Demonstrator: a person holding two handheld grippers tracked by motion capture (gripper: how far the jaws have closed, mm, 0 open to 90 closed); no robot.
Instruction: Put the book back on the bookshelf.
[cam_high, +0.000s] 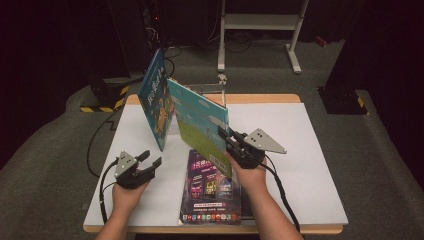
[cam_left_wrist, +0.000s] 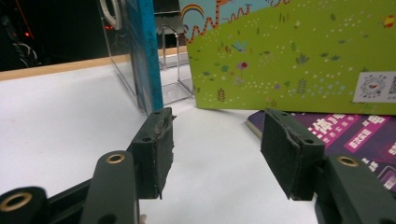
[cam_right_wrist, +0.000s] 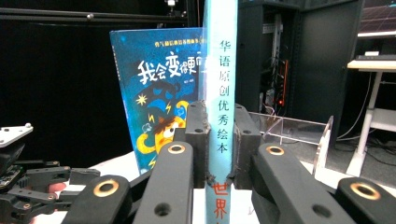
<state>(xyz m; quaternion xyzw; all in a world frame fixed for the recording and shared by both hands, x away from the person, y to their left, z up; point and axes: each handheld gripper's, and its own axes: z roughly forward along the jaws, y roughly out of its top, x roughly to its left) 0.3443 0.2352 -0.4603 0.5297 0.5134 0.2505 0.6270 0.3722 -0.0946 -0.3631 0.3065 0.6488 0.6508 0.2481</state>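
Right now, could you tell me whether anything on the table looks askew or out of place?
Yes. The green picture book hangs tilted above the table, clamped by its spine in the right gripper, not yet in the clear stand. The blue book leans there. A purple book lies flat, overhanging the near table edge.

Dark lab or studio: white table (cam_high: 300, 165) on grey carpet, equipment racks (cam_right_wrist: 299, 60), black surroundings.

Bright lit table, dark surroundings, perhaps slightly soft.
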